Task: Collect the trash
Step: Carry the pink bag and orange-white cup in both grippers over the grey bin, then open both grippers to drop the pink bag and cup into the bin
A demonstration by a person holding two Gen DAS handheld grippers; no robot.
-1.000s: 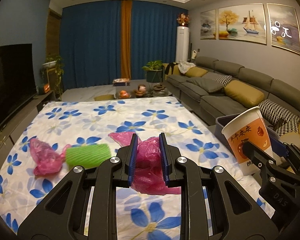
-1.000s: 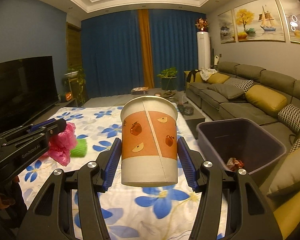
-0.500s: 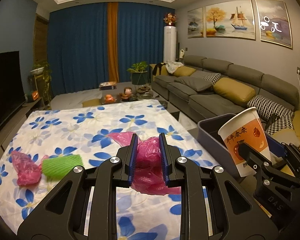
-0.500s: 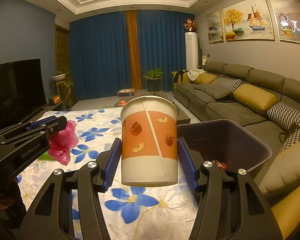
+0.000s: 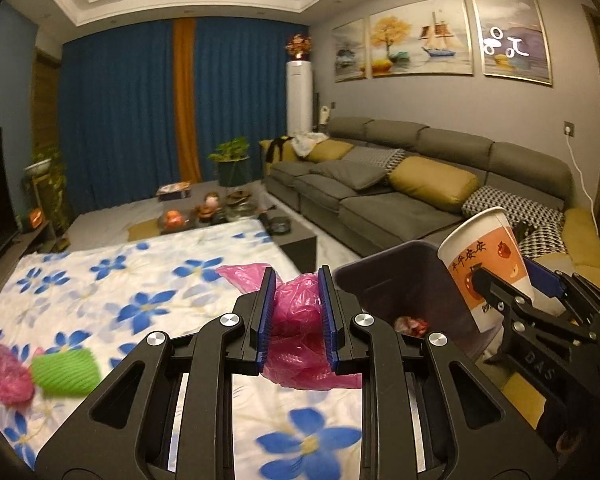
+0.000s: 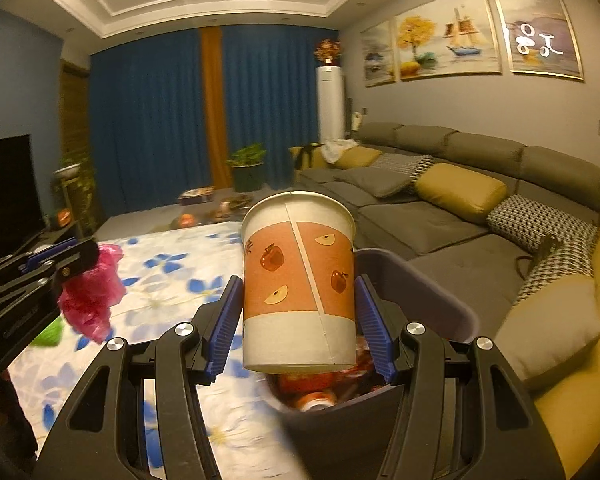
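Carrying two pieces of trash at once: my left gripper (image 5: 296,316) has its fingers pinched narrow on a crumpled pink plastic bag (image 5: 300,312), centre of the left view, and my right gripper (image 6: 300,320) holds its fingers wide around an upright white-and-orange paper cup with apple prints (image 6: 298,280). That cup hangs over the dark purple plastic bin (image 6: 432,300), lower centre of the right view. Next, I reckon: release the cup, then bring the bag across. Compared with a second ago, the bin has slid from the right edge to under the cup; green foam netting (image 5: 66,372) and another pink bag (image 5: 6,372) sit further left on the floral bench (image 5: 112,280).
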